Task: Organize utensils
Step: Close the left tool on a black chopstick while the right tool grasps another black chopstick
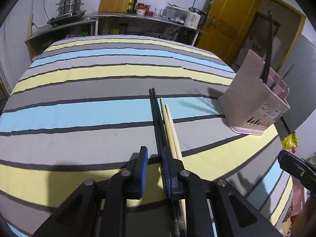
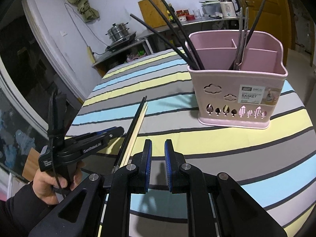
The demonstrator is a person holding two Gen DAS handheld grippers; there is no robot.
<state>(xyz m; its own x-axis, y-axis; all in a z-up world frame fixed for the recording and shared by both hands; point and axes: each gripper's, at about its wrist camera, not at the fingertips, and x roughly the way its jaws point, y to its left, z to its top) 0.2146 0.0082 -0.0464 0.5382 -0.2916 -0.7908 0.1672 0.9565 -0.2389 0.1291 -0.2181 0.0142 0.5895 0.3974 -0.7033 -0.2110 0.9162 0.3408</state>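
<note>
Two black chopsticks [image 1: 157, 116] | two wooden chopsticks [image 1: 169, 126] | one basket [image 2: 235, 96]

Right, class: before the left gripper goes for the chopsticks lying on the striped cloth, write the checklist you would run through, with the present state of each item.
1. Left gripper open: ok, there is a gap between its blue pads.
2. Left gripper lined up on the black chopsticks: not ok, they pass by the right-hand pad, not centred in the gap.
3. Wooden chopsticks clear of the grasp: not ok, they lie right against the black pair.
4. Right gripper free: ok, open and holding nothing.
5. Pink basket upright: ok.
6. Room in the basket: ok, the right rear compartment looks empty.
7. Contact with the cloth: cannot tell.
</note>
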